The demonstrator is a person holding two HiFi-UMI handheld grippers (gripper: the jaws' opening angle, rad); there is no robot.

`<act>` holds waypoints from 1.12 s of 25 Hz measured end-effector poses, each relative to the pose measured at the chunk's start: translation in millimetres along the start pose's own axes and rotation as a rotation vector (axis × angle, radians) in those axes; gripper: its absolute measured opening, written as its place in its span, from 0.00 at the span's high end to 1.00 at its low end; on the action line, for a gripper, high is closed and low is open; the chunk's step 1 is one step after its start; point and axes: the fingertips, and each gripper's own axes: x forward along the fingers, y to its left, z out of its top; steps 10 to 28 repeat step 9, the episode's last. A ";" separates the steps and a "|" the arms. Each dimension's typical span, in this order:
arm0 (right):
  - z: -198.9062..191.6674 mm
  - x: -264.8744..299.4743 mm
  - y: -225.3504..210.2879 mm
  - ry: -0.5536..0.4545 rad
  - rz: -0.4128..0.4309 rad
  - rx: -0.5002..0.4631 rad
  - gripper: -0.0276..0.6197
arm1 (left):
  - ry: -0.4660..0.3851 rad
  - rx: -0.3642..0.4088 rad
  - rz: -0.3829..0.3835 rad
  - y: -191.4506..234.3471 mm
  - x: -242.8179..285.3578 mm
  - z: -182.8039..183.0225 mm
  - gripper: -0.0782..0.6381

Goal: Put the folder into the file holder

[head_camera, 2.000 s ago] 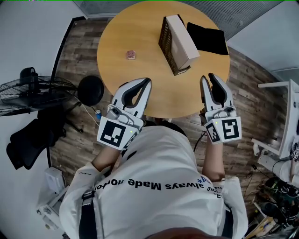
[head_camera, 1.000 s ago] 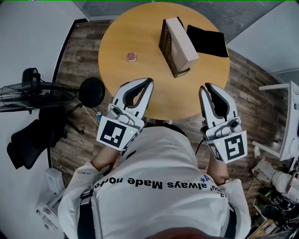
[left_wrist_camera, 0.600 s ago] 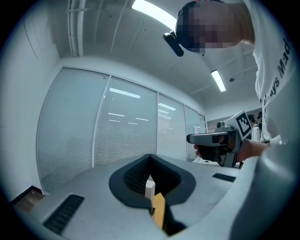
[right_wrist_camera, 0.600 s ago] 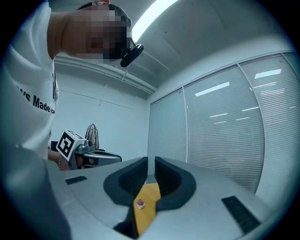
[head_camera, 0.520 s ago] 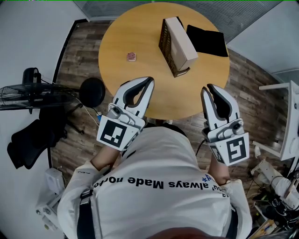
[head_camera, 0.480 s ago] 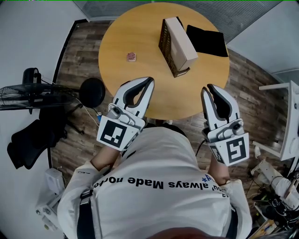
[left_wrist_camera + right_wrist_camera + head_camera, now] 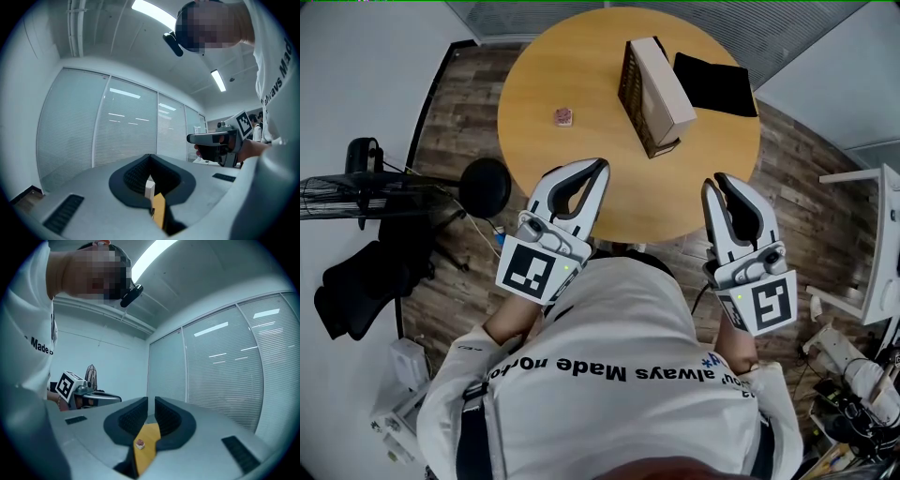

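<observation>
Little had changed in the last moments. My right gripper (image 7: 716, 180) had only shifted slightly at the near edge of the table (image 7: 572, 56), and my left gripper (image 7: 598, 167) had kept its place. Both pairs of fingers were pressed together on nothing. The black folder (image 7: 717, 81) lay flat, just right of the file holder (image 7: 654, 89), not in it. A small pink thing (image 7: 562, 114) sat well to the left, and nothing seemed to block my reach.

Black folder (image 7: 717, 82), beige-and-brown file holder (image 7: 661, 80), tan table (image 7: 572, 66), brown plank floor (image 7: 459, 103)
</observation>
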 end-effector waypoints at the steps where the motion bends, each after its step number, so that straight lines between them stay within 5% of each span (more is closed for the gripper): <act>1: -0.4 0.3 0.1 0.001 0.001 0.001 0.86 | -0.001 0.000 0.001 0.1 0.2 0.2 0.86; 28: -4.3 2.4 -1.4 0.009 0.001 0.010 0.86 | -0.005 -0.004 0.007 2.4 3.1 -0.1 0.86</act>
